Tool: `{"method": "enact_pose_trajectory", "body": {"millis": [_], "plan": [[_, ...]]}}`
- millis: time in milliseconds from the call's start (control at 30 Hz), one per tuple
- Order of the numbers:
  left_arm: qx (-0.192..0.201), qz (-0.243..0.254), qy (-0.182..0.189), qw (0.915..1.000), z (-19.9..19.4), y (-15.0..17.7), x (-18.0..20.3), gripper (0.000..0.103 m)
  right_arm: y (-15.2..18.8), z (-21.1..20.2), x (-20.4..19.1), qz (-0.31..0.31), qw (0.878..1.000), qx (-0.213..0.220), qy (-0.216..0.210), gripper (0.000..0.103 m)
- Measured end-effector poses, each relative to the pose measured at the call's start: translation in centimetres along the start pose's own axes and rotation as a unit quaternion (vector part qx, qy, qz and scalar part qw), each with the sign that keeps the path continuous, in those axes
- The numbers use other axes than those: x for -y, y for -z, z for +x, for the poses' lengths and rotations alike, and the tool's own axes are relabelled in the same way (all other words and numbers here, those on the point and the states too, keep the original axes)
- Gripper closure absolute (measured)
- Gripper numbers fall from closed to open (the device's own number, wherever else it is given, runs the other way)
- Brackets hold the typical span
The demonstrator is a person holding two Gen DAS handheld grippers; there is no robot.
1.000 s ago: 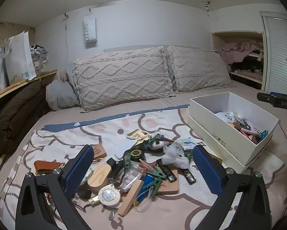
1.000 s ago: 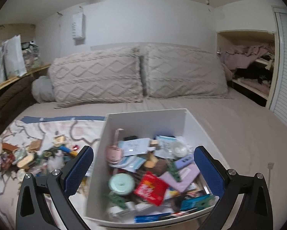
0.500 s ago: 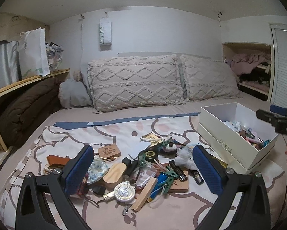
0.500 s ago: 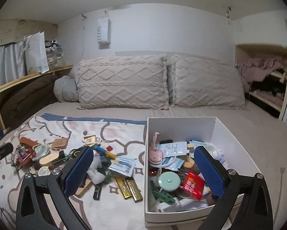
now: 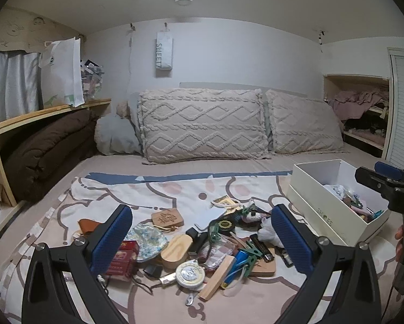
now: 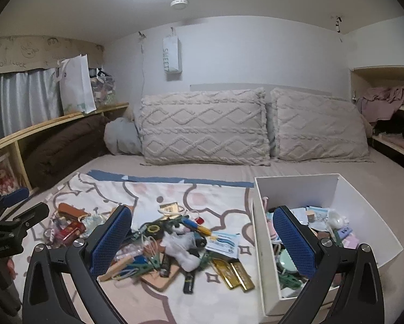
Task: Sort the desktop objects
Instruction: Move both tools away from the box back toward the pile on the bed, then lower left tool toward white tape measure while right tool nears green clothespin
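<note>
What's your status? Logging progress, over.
Left hand-held gripper open, empty, over the pile. Right hand-held gripper open, empty. Box part filled. Nothing blocking.

A big bed (image 5: pixel 174 167) holds two bumpy pillows (image 5: pixel 202 124) and a printed blanket (image 5: pixel 153 197). On the blanket lie a pile of small things (image 5: pixel 218 243) and a white box (image 6: pixel 323 194).

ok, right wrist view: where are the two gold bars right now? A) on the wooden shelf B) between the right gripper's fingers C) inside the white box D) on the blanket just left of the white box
D: the gold bars lie on the blanket beside the white box, outside its left wall; the right gripper is open and holds nothing.
</note>
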State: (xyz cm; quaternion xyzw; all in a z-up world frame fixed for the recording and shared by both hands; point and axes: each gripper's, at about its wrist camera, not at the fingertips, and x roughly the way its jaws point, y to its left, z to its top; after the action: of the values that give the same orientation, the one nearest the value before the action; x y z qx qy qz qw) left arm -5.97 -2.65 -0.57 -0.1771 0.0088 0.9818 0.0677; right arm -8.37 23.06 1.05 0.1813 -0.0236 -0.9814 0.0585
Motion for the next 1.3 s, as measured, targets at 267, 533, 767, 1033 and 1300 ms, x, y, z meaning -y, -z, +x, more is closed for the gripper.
{"method": "enact_pose_trajectory", "body": {"millis": [267, 533, 767, 1033, 1300], "plan": [[0.011, -0.021, -0.007, 0.9997, -0.2, -0.1, -1.5, 0.000, -0.2, 0.2, -2.3, -0.014, 1.000, 0.019, -0.001, 0.000], [0.015, -0.021, -0.015, 0.9995, -0.5, -0.3, -2.3, 0.000, -0.7, 1.3, -3.3, -0.015, 1.000, 0.020, -0.006, 0.000], [0.011, -0.027, -0.037, 0.9989, -0.3, -0.1, -3.4, 0.000, -0.3, 1.0, -3.7, -0.025, 0.999, 0.023, 0.001, 0.000], [-0.017, -0.056, -0.046, 0.9972, 0.5, 0.9, -5.7, 0.000, 1.2, 2.1, -3.6, -0.025, 1.000, -0.004, -0.013, 0.000], [-0.057, -0.053, -0.067, 0.9947, 1.9, 3.3, -6.5, 0.000, 2.7, 3.7, -3.9, -0.019, 0.998, -0.046, -0.038, 0.000]]}}
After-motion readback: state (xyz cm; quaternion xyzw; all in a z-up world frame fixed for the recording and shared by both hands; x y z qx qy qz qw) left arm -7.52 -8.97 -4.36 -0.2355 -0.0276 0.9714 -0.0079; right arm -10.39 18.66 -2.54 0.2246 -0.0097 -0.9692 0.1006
